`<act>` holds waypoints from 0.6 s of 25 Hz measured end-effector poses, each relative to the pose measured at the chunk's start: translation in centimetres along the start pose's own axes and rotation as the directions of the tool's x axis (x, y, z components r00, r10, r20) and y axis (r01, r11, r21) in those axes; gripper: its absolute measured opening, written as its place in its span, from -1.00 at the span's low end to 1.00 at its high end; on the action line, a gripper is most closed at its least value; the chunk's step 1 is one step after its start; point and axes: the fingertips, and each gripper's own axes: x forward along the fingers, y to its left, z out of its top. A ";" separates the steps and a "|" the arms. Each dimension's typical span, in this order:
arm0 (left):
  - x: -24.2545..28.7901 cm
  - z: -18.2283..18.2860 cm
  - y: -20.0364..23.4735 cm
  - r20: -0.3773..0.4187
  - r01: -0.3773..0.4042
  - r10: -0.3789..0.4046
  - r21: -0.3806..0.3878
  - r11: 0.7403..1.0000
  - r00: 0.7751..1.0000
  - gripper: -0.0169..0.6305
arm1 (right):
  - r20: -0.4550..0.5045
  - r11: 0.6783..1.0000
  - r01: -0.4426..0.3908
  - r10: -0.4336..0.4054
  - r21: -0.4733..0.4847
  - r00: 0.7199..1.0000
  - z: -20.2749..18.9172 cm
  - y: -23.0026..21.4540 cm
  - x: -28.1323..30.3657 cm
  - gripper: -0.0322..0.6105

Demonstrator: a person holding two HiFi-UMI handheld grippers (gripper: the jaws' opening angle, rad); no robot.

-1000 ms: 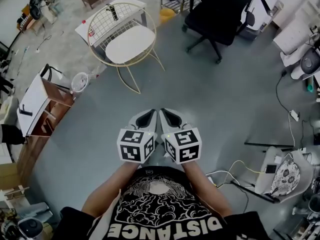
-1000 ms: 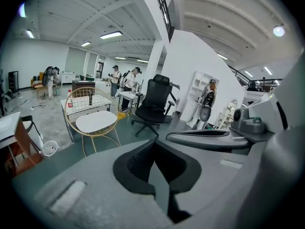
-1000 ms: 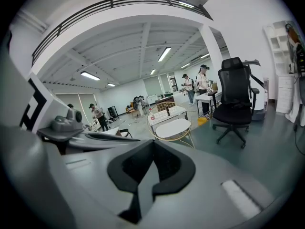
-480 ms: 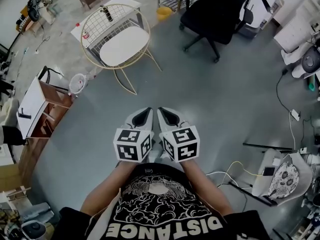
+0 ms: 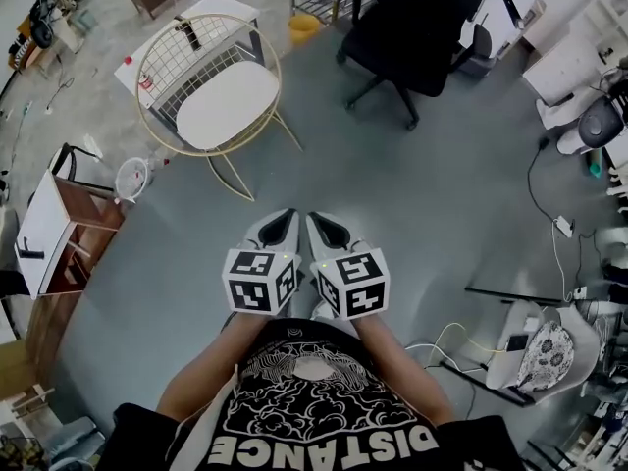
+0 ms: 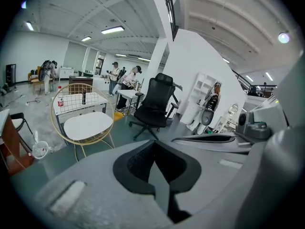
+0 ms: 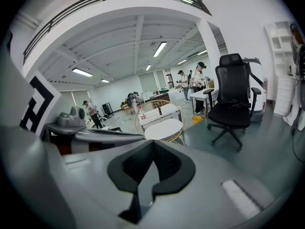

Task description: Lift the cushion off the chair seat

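Black office chair (image 5: 417,27) on grey floor (image 5: 412,194), yellow bucket (image 5: 302,27) near it, wooden cabinet (image 5: 83,226) at left
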 end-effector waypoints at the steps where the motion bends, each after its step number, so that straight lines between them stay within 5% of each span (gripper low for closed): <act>1: 0.6 0.7 0.7 0.001 0.004 -0.004 -0.003 1.000 1.000 -0.98 | -0.003 1.000 0.005 -0.005 0.000 1.000 0.6 -0.3 0.9 -0.91; 15: 4.9 9.4 11.8 0.039 0.027 -0.024 -0.082 0.996 0.999 -0.98 | -0.058 0.998 0.026 -0.030 -0.065 0.998 8.4 0.7 12.8 -0.91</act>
